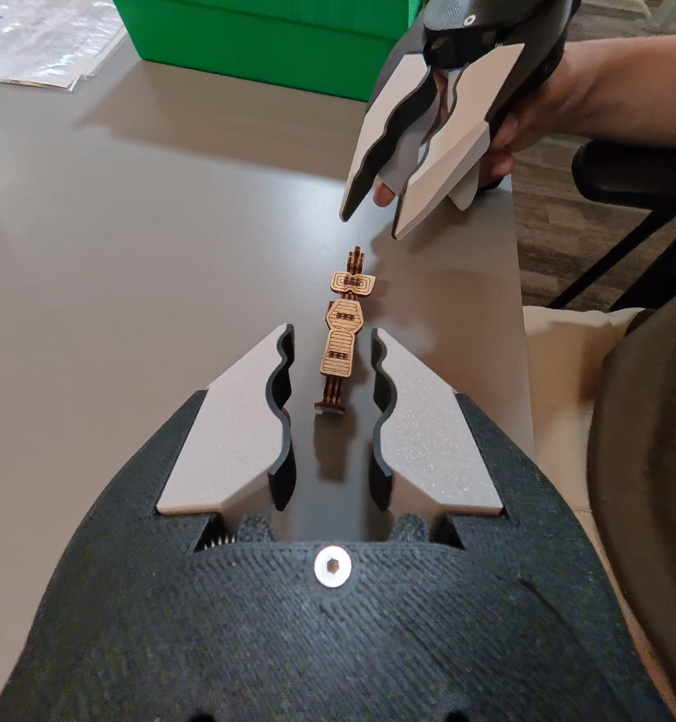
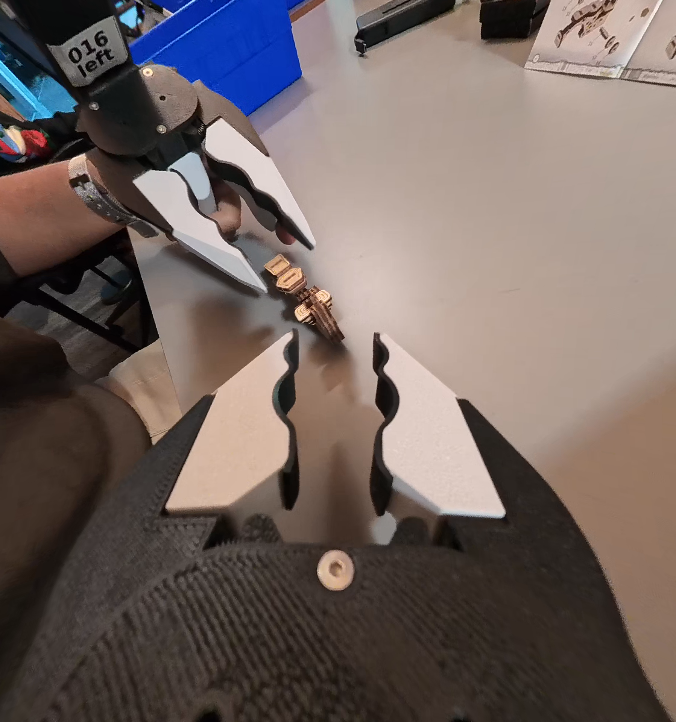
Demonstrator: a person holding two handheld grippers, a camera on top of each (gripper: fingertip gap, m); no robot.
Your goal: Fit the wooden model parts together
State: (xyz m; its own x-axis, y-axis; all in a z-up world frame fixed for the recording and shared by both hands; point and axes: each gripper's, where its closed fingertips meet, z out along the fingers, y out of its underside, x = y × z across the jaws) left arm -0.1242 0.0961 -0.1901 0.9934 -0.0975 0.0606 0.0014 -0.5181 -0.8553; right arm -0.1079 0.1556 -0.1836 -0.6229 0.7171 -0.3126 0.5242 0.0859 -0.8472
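A small assembled wooden model piece, long and thin with engraved plates along its top, lies on the grey table. My left gripper is open and empty, its fingers on either side of the piece's near half, not touching it. My right gripper hangs open and empty just beyond the piece's far end. In the right wrist view the piece lies just ahead of my open right gripper, and my left gripper straddles its far end.
A green box stands at the back of the table. A blue bin, a black bar and instruction sheets lie farther off. The table edge runs close by on the right, with a chair beyond. The grippers' ends are close to 7 cm from one another.
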